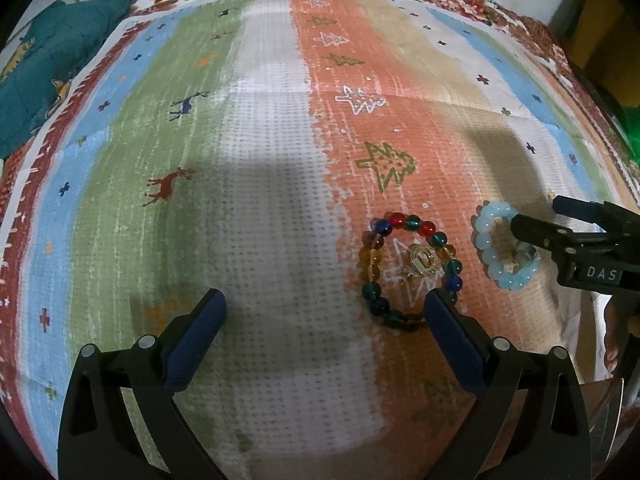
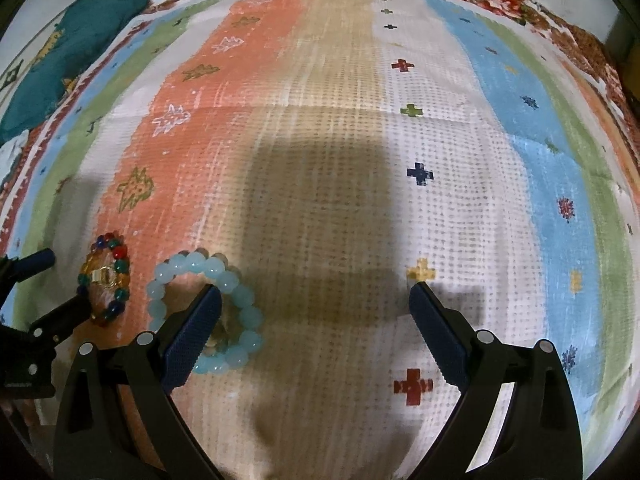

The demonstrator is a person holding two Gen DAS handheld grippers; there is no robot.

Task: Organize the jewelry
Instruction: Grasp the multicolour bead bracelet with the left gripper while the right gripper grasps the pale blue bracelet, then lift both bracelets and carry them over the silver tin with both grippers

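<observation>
Striped mat w/ reindeer, tree and cross prints covers the work surface; whether it lies on a bed or a table can't be told. A floral cloth shows around its far edge, and a teal cloth sits at the far left corner.

Left tongs: blue pads wide apart, nothing between them, low over the white/grey stripe. Their right fingertip overlaps the near rim of the multicolour bead bracelet, but contact can't be confirmed from this view. That bracelet lies flat on the orange stripe, a ring of red, blue, green and amber beads. Inside its ring lies a small gold piece, a ring or clasp; too small to tell which.

Just right of it, apart and not touching, lies the pale blue bead bracelet, also flat, on the orange/tan edge. Something small and pale sits within its loop, unclear what.

Right tongs: also spread wide, holding nothing. In the right wrist view their left fingertip reaches into the pale blue bracelet's loop, w/ beads showing on both sides of it; the other fingertip is well off over the white stripe near a yellow cross. In the left wrist view the same tongs come in from the right edge over the pale blue bracelet. A hand is partly visible behind them.
</observation>
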